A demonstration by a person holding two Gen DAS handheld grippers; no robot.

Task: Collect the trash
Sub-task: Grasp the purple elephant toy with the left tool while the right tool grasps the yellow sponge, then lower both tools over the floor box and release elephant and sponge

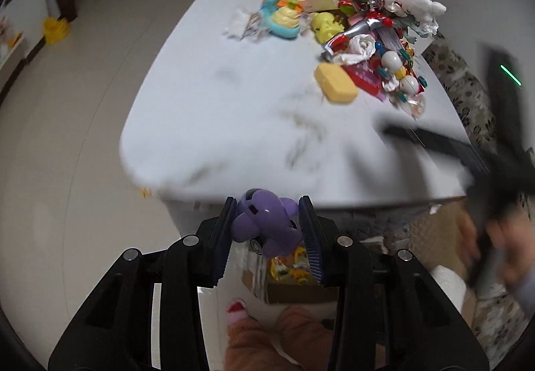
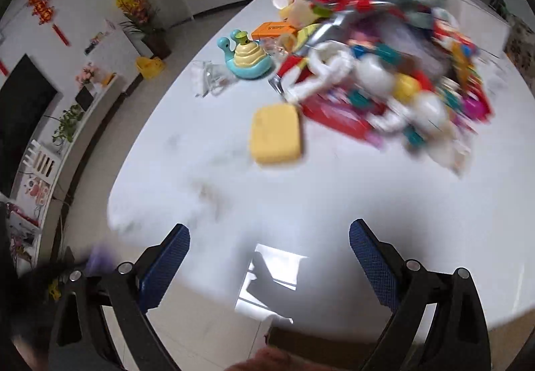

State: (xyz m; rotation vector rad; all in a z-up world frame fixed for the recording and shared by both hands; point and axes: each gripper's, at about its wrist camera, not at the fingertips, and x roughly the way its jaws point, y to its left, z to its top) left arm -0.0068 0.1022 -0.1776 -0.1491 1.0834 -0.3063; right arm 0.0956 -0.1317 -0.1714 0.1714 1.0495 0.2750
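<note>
Below the white table's near edge, the left gripper pinches a purple toy over a cardboard box, which a loose rounded grip could drop outside, while the right gripper hangs wide open, empty, above the tabletop.

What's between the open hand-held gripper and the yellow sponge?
Only bare white table lies between the right hand-held gripper and the sponge, in the right wrist view.

purple toy: 1 | yellow sponge: 1 | snail toy: 1 | tools: 2
</note>
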